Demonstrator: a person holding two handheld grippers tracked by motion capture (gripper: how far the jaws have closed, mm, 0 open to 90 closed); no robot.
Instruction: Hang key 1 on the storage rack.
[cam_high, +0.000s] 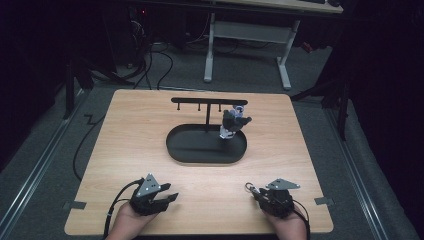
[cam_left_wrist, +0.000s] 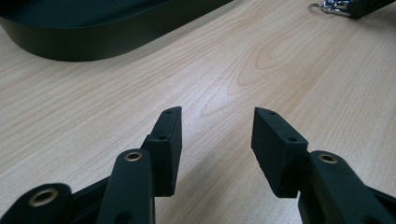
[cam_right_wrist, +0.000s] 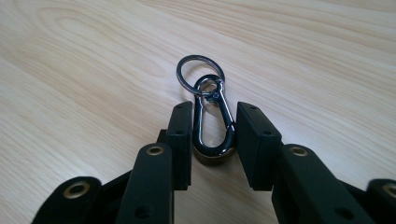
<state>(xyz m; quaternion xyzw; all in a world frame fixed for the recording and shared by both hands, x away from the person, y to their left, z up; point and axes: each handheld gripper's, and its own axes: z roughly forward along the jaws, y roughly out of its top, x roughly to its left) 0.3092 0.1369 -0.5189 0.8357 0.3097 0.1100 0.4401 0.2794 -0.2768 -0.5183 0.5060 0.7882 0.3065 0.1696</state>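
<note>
Left gripper (cam_high: 167, 199): rests low at the near left of the wooden table (cam_high: 130, 140), held by the person's left hand (cam_high: 131, 220). Jaws spread apart, nothing between them; in the left gripper view only bare wood grain lies in the gap (cam_left_wrist: 217, 144).

Centre of table: black oval tray (cam_high: 180, 150) with an upright post and a horizontal hook bar (cam_high: 209, 101) above it. A small grey-and-black figure-like item (cam_high: 233, 124) hangs or stands at the bar's right end, over the tray's right part; too small to identify further. The tray's rim also shows in the left gripper view (cam_left_wrist: 93, 42), well ahead of the jaws.

Right gripper (cam_high: 253, 190): at the near right of the table, in the right hand (cam_high: 287, 225). Jaws clenched on a metal carabiner clip (cam_right_wrist: 212, 126), pads pressing its two long sides. A split key ring (cam_right_wrist: 200, 74) is linked to the clip's far end and lies flat on the wood, beyond the jaw tips. Clip and ring are well apart from the tray.
</note>
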